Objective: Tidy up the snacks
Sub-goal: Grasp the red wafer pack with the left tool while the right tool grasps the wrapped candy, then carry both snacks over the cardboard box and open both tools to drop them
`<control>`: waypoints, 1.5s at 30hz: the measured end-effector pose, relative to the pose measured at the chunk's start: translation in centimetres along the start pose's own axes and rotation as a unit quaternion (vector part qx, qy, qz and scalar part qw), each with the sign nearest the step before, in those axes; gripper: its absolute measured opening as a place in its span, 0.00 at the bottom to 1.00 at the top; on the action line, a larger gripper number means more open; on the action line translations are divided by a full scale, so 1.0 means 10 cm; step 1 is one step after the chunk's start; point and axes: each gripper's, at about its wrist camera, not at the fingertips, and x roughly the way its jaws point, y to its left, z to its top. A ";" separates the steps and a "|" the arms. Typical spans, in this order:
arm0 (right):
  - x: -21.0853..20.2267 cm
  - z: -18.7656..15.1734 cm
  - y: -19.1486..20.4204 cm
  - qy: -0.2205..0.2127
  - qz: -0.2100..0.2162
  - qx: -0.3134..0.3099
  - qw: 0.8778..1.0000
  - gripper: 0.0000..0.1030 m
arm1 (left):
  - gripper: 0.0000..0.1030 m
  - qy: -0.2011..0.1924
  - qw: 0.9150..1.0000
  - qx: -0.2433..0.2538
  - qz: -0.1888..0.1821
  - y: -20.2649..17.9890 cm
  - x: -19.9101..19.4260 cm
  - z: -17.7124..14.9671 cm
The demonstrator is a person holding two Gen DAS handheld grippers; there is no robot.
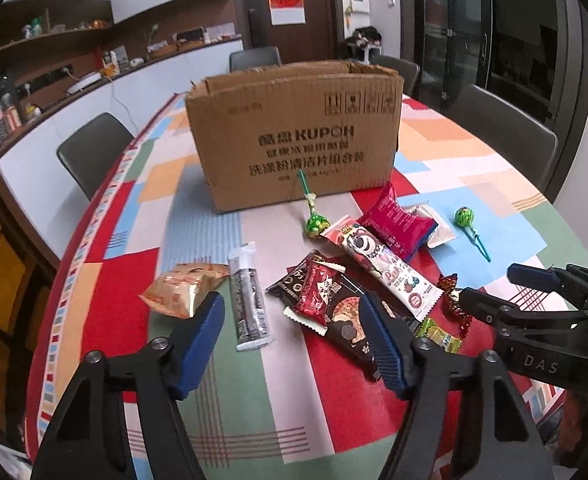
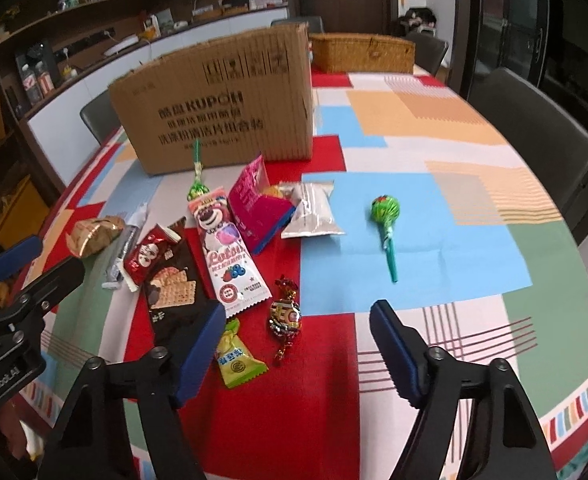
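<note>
Both the left hand-held gripper [image 1: 294, 332] and the right hand-held gripper [image 2: 298, 344] stood released, empty. A "Lotso" snack bar [image 2: 226, 256] lay on the table [image 2: 454, 240], at six o'clock from the "KUPOH" carton [image 2: 214, 100].

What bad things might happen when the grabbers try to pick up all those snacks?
1. The snacks overlap: the small red packet lies on the dark brown biscuit pack, so the open left gripper might pinch two or knock one aside.
2. The open right gripper hovers near the shiny foil-wrapped candy; it is small and may slip out.
3. The tall brown cardboard box has high walls; a snack might bump the rim.
</note>
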 end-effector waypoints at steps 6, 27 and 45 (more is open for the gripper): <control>0.22 0.05 0.01 0.037 0.005 0.000 0.999 0.58 | 0.58 0.029 0.999 0.002 -0.018 0.00 0.28 0.05; 0.49 0.09 0.03 0.088 0.006 -0.010 0.996 0.23 | 0.23 0.093 0.994 -0.008 -0.060 0.01 0.83 0.06; 0.19 0.19 0.09 0.033 0.041 -0.020 0.998 0.22 | 0.21 0.054 0.996 -0.010 -0.072 -0.04 0.39 0.19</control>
